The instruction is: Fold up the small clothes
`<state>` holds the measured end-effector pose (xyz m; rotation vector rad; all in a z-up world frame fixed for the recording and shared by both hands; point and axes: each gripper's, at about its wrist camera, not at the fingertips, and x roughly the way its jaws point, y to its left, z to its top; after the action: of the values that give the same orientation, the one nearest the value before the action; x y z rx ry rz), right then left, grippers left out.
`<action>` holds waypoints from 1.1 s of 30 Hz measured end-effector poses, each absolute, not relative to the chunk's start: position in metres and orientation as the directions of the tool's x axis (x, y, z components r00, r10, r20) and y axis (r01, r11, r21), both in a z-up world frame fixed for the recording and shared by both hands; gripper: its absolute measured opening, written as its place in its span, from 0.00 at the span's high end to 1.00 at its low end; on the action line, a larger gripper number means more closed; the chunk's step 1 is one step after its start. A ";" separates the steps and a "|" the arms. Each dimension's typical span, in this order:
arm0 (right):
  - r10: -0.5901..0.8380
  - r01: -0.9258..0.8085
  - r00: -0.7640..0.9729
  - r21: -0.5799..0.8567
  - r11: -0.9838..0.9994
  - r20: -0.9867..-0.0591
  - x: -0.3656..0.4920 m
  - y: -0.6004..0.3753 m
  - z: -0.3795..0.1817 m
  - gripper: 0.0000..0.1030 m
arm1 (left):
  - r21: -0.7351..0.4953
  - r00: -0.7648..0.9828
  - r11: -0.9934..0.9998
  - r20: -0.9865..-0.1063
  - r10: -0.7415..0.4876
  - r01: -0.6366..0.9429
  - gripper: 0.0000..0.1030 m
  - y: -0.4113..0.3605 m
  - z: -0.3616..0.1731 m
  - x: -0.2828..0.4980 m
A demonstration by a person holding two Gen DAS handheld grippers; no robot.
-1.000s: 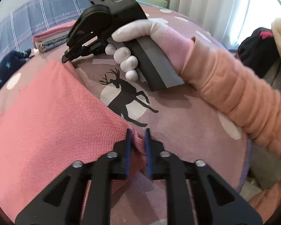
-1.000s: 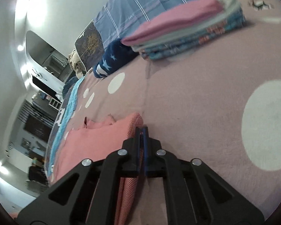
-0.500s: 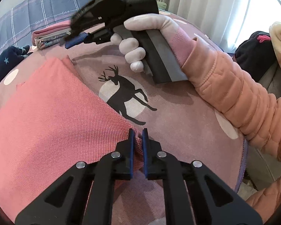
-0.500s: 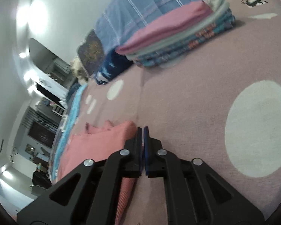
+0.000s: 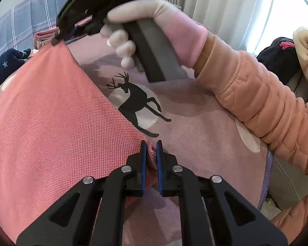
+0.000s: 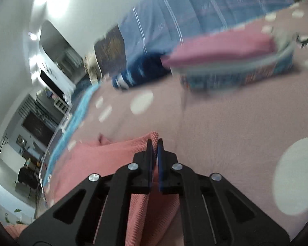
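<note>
My left gripper (image 5: 152, 149) is nearly closed on one corner of the pink garment (image 5: 51, 123), with a small bunch of the cloth pinched between the blue pads; my right gripper (image 6: 155, 146) holds another corner of the same garment (image 6: 104, 155) in the same narrow way, the cloth standing up between its fingers. In the left view I see the right gripper (image 5: 58, 34) at the far corner, carried by my gloved right hand (image 5: 145, 26); the edge of the garment runs tight from one gripper to the other, and the rest of it lies spread on the bed cover (image 5: 205, 143), partly over the deer print (image 5: 137, 102). The garment looks light, thin and soft, with a fine woven texture that I judge is not slippery; it has no stiffness, so it will sag and wrinkle wherever I do not support it. For this reason I think the corners are the good places to hold, because the edge between them then stays straight for the fold; a grip in the middle would only make a bunch. Beyond, a stack of folded clothes (image 6: 232, 61) rests on the bed, with a dark blue starred cloth (image 5: 4, 69) near it; the right view is blurred, so details there I cannot read.
</note>
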<state>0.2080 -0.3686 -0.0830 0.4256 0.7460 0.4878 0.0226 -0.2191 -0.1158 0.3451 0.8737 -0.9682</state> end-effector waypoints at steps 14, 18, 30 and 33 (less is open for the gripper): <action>0.557 -0.233 0.628 0.551 0.801 -0.543 0.187 -0.385 -0.091 0.86 | -0.308 0.129 0.464 -0.704 -0.699 0.831 0.80 -0.198 -0.108 0.025; 0.603 -0.341 0.483 0.498 0.798 -0.635 0.155 -0.341 -0.101 0.86 | -0.305 0.137 0.478 -0.711 -0.689 0.824 0.80 -0.197 -0.113 0.020; 0.398 -0.404 0.583 0.173 0.898 -0.708 0.050 -0.279 -0.085 0.66 | -0.287 0.462 0.729 -0.618 -0.637 0.621 0.63 -0.023 -0.064 0.007; 0.295 -0.391 0.519 0.084 0.917 -0.802 0.028 -0.266 -0.112 0.64 | -0.303 0.587 0.838 -0.606 -0.537 0.454 0.63 0.061 -0.064 0.005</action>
<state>0.0283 -0.2663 -0.1123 -0.1119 0.9391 0.4121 0.0054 0.0605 -0.0637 -0.1199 0.7454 -0.5794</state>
